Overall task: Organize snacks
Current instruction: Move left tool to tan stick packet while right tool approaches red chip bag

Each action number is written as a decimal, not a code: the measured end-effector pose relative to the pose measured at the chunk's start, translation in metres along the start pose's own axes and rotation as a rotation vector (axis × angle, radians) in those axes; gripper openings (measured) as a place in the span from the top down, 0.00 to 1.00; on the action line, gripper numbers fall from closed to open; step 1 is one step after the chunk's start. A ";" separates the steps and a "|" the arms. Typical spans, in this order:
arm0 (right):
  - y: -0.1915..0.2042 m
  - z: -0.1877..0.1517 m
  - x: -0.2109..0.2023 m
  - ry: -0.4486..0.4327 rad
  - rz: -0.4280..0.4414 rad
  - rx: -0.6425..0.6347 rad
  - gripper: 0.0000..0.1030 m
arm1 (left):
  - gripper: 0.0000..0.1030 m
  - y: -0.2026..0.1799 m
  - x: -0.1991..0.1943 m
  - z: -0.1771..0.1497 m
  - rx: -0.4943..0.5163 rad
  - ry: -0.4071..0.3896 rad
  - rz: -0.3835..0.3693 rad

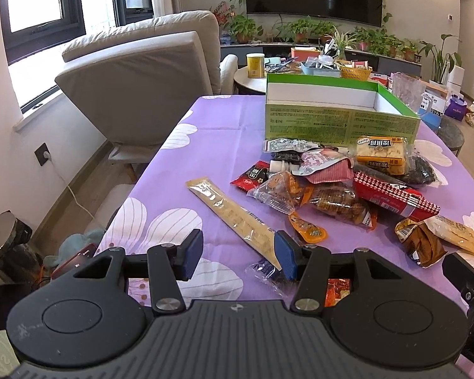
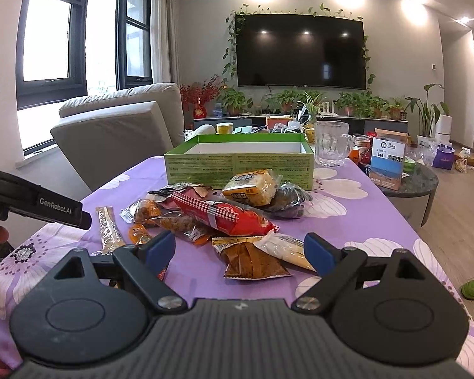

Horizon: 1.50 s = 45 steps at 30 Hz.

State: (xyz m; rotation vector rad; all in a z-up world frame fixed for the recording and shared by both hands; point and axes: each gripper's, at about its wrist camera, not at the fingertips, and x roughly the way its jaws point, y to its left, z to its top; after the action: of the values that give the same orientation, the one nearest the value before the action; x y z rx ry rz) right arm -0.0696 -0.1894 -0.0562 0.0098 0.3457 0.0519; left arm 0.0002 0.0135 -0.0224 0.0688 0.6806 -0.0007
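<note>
I see the bench (image 2: 357, 208) under its purple flowered cloth, with the green box (image 2: 237, 167) standing open-topped at its far side. Just in front of the box, the snack packets (image 2: 224, 211) lie in a loose pile, a long tan stick packet (image 1: 233, 218) apart to their left. My left gripper (image 1: 238, 257) hangs over the stick packet's near end, jaws apart, gripping nothing. My right gripper (image 2: 238, 251) hovers before a brown sachet (image 2: 252, 260), jaws wide and empty.
</note>
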 end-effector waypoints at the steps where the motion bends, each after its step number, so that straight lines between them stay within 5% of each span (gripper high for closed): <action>1: 0.000 0.000 0.000 0.001 0.000 0.001 0.52 | 0.54 0.000 0.000 0.000 0.000 0.002 0.000; 45: -0.010 0.000 0.001 0.002 -0.002 0.069 0.52 | 0.54 -0.001 0.005 -0.006 -0.008 0.037 0.014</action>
State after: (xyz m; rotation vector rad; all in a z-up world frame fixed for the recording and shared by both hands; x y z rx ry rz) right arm -0.0686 -0.1988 -0.0570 0.0779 0.3495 0.0385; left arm 0.0002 0.0128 -0.0303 0.0656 0.7172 0.0166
